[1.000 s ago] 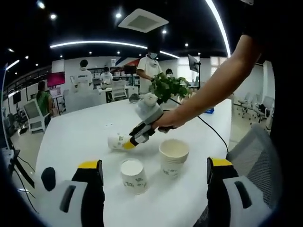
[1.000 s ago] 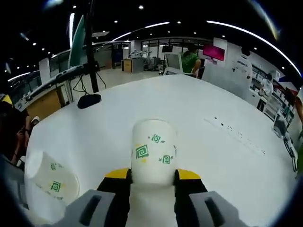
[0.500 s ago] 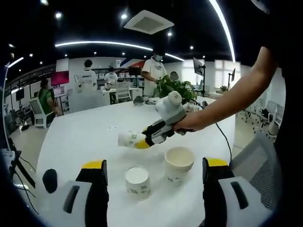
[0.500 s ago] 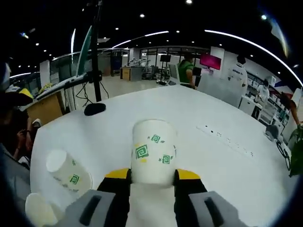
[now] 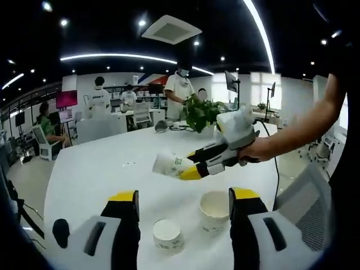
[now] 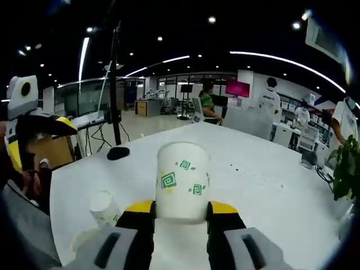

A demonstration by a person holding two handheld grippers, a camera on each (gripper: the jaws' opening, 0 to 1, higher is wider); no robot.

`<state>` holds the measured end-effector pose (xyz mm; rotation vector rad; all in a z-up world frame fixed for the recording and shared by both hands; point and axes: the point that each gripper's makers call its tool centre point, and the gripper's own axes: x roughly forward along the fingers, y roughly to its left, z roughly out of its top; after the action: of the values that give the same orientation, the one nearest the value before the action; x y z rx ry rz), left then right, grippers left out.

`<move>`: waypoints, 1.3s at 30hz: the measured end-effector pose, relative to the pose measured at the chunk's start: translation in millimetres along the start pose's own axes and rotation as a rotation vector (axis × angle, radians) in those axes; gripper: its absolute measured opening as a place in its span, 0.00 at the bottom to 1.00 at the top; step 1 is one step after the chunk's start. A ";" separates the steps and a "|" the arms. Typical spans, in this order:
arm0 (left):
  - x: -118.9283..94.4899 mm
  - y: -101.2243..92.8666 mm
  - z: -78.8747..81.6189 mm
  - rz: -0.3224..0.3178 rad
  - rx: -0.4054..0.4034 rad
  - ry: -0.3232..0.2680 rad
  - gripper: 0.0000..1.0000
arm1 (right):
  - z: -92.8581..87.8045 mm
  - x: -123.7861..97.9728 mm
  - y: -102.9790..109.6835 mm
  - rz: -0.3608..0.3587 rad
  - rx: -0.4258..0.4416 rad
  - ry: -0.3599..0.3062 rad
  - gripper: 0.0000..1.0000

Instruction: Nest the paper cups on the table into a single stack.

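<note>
**A:** Nearest first: what is each tool doing?

**B:** In the left gripper view the left gripper [image 5: 183, 211] has its jaws spread wide with nothing between them, hanging above the table [image 5: 101, 169]. Below it stand a single cup [image 5: 168, 235], mouth up, and just beside it the stack [image 5: 214, 210], also mouth up. In the right gripper view the right gripper [image 6: 181, 211] pinches the held cup [image 6: 181, 179] near its rim end.

**A:** Which way does that cup point?

**B:** It lies sideways in the air. Its long axis runs along the jaws, closed base pointing away from the hand, above the table beyond the stack.

**A:** How will it handle?

**B:** Light and thin-walled, I'd judge, and easily crushed. Gripping across the rim where the rolled edge stiffens it looks sensible. To nest, it likely needs tipping base-down over the stack's open mouth.

**A:** Farther off?

**B:** A plant [image 5: 199, 111], then people at desks.
</note>
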<state>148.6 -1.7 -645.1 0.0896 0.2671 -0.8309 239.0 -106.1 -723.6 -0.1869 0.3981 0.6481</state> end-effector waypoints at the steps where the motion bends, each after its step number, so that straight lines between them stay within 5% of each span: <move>1: 2.1 -0.9 2.0 -0.009 0.002 -0.001 0.62 | -0.4 -4.1 0.9 -0.005 0.001 -0.004 0.34; 6: 16.2 -7.7 5.7 -0.070 0.010 0.031 0.47 | -3.4 -26.9 11.6 -0.016 0.007 -0.031 0.34; 24: 35.6 -34.7 27.3 -0.233 0.056 0.034 0.34 | -8.8 -93.0 53.9 0.019 -0.095 -0.051 0.34; 39: 32.5 -79.8 10.8 -0.475 0.137 0.128 0.21 | -9.8 -120.6 76.7 0.083 -0.265 -0.088 0.34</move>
<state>112.6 -80.7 -641.4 0.2135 0.3582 -1.3188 101.1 -114.9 -685.8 -0.3940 0.2348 0.7878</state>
